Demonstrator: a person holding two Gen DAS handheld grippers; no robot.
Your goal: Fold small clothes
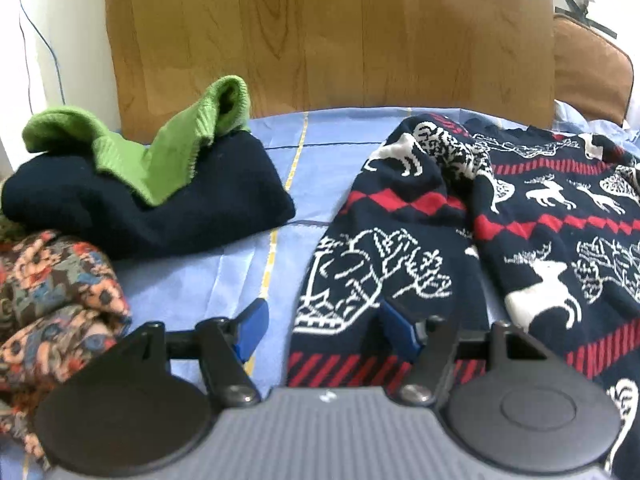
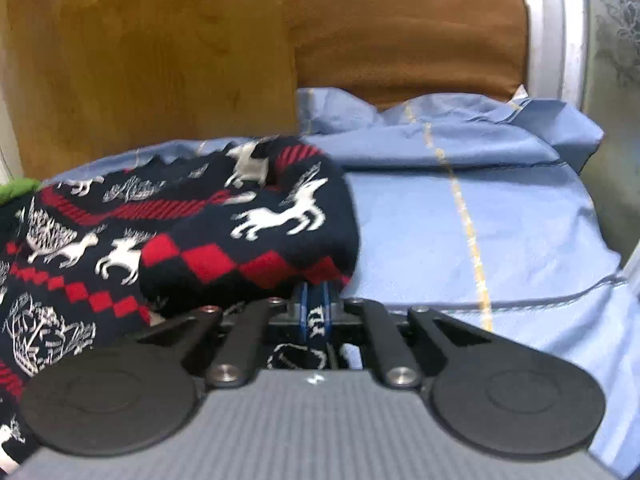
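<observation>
A navy sweater (image 1: 520, 216) with white reindeer and red bands lies on the blue bedsheet (image 1: 224, 280). My left gripper (image 1: 324, 324) is open, its blue fingers (image 1: 252, 326) straddling the edge of the sweater's left sleeve near the cuff. In the right wrist view the same sweater (image 2: 192, 240) is folded over itself. My right gripper (image 2: 315, 312) is shut on a fold of the sweater, with knit fabric pinched between the blue pads (image 2: 302, 312).
A navy and green garment (image 1: 152, 188) lies at the left, with a floral garment (image 1: 56, 300) in front of it. A wooden headboard (image 1: 328, 32) stands behind. A brown cushion (image 2: 404, 28) and rumpled sheet (image 2: 480, 216) lie to the right.
</observation>
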